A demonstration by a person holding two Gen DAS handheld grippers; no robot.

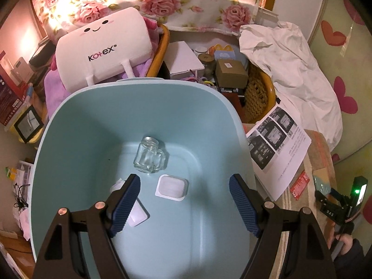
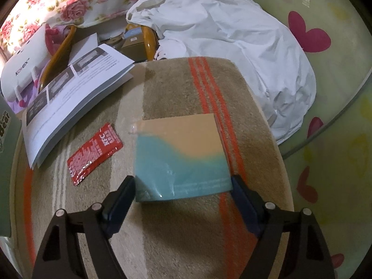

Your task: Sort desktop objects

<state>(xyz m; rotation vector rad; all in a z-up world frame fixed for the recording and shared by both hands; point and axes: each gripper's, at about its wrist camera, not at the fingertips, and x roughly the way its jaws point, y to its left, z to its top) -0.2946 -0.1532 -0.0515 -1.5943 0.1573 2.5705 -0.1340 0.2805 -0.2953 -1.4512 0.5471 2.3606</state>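
Over the pale blue plastic bin, left tongs spread wide, gripping nothing. Below, seen only from the left wrist: clear glass jar mug lying on its side, mouth pointing away, handle to the right; shallow white square tray just beside it. Further right, on the striped carpeted surface: stapled paper booklet, red foil sauce packet, then glossy tan-and-teal flat packet, long axis running across between the fully parted right tongs, edges close to both pads, contact unclear.
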